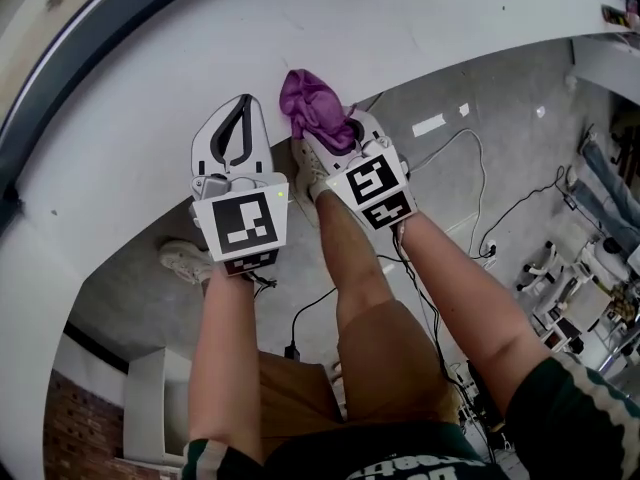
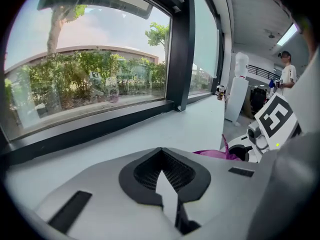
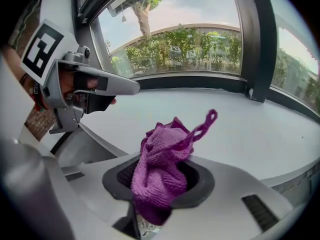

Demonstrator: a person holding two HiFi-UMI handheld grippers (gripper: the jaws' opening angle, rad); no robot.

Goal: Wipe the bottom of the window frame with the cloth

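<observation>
Lab-like workshop; concrete floor (image 1: 505,103), trailing cables (image 1: 462,132), equipment stands (image 1: 560,280), wide window (image 2: 100,69) onto greenery

My left gripper (image 1: 238,118), at the centre of the frame, is a white plastic shell with ribbed black jaw pads. My right gripper (image 1: 340,138), just right of it, matches. Each carries a white cube with black square markers (image 1: 243,223). Lower in the frame I wear brown shorts (image 1: 300,388), a dark green shirt with white-trimmed sleeves (image 1: 575,408) and pale sneakers (image 1: 185,260).

The head camera is looking steeply down on the wide white sill (image 1: 130,88); both gripper cameras are sitting low over it, facing seemingly the same black-framed window (image 2: 181,59).
</observation>
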